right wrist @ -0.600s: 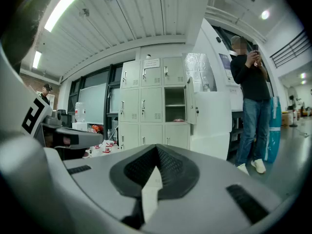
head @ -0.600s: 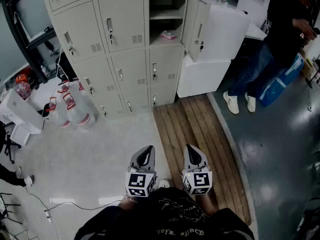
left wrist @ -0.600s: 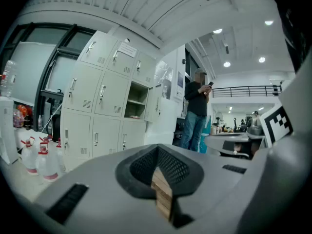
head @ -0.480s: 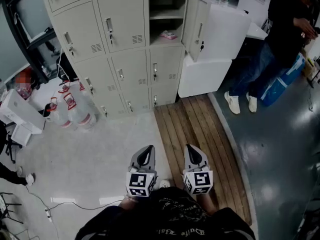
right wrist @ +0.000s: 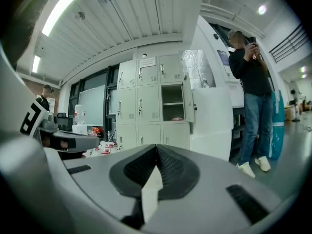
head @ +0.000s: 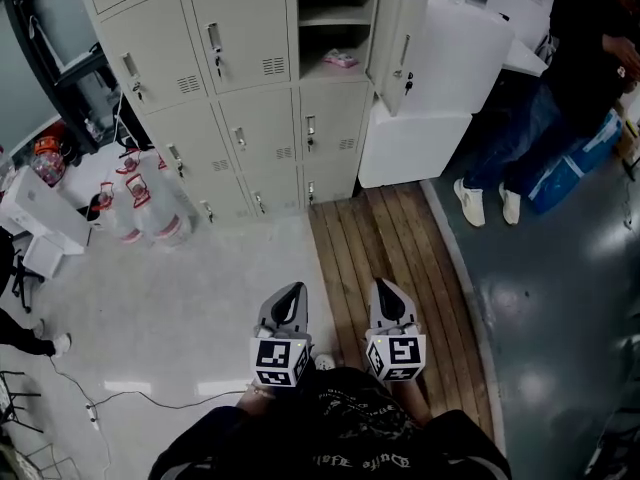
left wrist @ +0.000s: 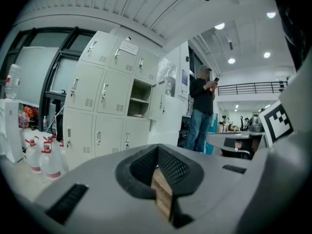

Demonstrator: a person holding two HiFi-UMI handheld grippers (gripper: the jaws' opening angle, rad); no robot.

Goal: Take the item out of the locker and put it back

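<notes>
The wearer's dark shirt (head: 340, 438) was cut off by the bottom edge of the head view, and its lettering was too garbled to read. The left gripper (head: 292, 293) and right gripper (head: 384, 288) each had their jaws pressed together with nothing between them. Farther off in the locker bank (head: 245, 118), a small pink item (head: 341, 60) lay on the floor of the open compartment (head: 330, 13), too small to identify. A paper label (left wrist: 128, 47) on an upper door was unreadable.

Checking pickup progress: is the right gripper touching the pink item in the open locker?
Apart. Head view shows the right gripper over the wooden floor, the pink item far off on its locker shelf.
</notes>
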